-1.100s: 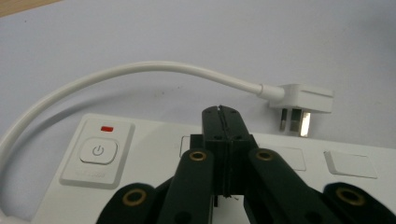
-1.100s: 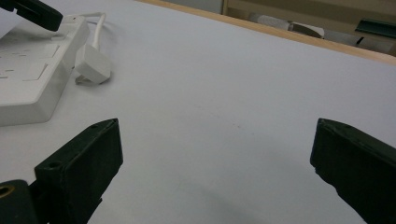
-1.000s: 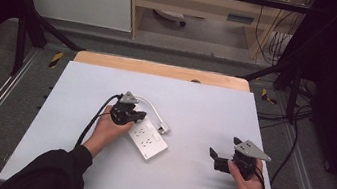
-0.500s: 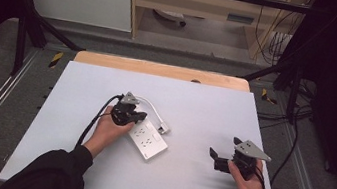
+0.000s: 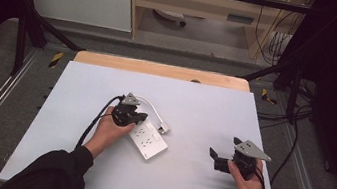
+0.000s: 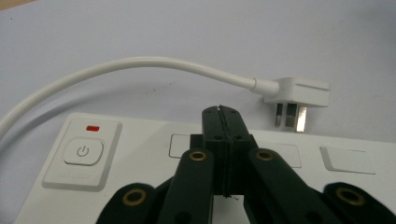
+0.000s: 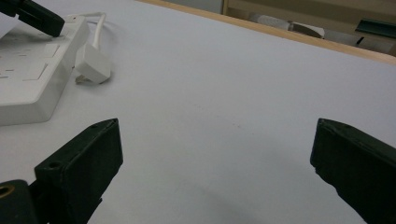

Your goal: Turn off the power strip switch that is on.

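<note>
Left gripper (image 6: 223,112), jaws closed on nothing, tips resting over the power strip (image 6: 140,154), likely to steady it; plug (image 6: 299,93) lies just beyond; right gripper (image 7: 215,154), jaws wide, waits well apart.

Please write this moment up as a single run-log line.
left gripper: shut, over power strip | right gripper: open, empty, apart | plug: unplugged, lying on table
</note>
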The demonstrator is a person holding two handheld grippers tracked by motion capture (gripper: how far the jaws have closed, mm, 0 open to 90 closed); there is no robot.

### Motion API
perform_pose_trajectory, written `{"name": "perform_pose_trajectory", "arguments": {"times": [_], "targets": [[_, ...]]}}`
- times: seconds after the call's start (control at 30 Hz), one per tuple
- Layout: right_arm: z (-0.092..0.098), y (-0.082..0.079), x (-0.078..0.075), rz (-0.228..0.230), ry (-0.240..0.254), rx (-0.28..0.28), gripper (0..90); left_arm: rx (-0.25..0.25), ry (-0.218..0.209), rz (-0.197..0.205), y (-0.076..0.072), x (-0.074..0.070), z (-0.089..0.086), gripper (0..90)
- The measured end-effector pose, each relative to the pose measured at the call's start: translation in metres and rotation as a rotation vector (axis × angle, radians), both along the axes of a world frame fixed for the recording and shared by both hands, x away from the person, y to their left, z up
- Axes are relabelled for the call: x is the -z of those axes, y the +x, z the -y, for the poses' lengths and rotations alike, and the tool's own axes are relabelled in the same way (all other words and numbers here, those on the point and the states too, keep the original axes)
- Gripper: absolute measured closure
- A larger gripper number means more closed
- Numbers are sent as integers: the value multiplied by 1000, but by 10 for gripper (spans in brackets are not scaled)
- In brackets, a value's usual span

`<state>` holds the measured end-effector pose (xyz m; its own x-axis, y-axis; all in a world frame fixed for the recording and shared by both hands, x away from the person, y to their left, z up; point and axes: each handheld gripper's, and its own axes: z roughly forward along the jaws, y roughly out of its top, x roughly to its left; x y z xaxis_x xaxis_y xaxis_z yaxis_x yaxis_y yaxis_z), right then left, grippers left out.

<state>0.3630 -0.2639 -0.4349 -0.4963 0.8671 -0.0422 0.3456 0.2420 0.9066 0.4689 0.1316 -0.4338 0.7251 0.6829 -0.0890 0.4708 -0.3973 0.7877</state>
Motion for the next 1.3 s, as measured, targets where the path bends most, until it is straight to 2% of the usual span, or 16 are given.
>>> {"name": "perform_pose_trajectory", "arguments": {"times": [1.3], "targets": [[-2, 0, 0, -2, -9, -7, 28, -13, -5, 7, 0, 2, -2, 900]]}}
